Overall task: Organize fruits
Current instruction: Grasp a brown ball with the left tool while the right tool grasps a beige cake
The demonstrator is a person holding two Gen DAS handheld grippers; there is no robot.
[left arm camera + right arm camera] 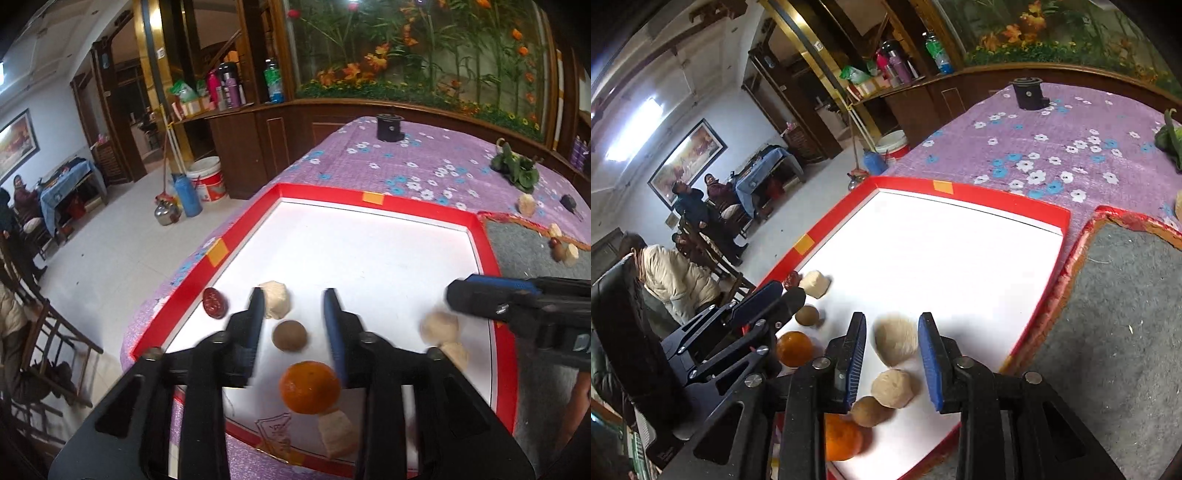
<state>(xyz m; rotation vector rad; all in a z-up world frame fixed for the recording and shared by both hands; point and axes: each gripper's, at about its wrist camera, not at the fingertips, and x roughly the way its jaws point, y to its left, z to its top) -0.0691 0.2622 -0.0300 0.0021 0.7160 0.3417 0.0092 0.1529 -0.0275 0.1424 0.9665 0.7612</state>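
left gripper [294, 317]: jaws part open, nothing held, brown ball [289, 335] between them
right gripper [892, 347]: part open around pale lump [896, 343], no grip
risk: fruit crowded, a bump could roll the orange [309, 387] off the tray [406, 203]

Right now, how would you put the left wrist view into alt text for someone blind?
The left tool hangs open over a white tray with a red rim, above a brown fruit and an orange. The right tool enters from the right.

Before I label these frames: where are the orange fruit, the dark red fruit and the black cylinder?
orange fruit [309, 387]: left wrist view, middle of its peel.
dark red fruit [214, 303]: left wrist view, centre of its wrinkled skin.
black cylinder [389, 127]: left wrist view, its side wall.
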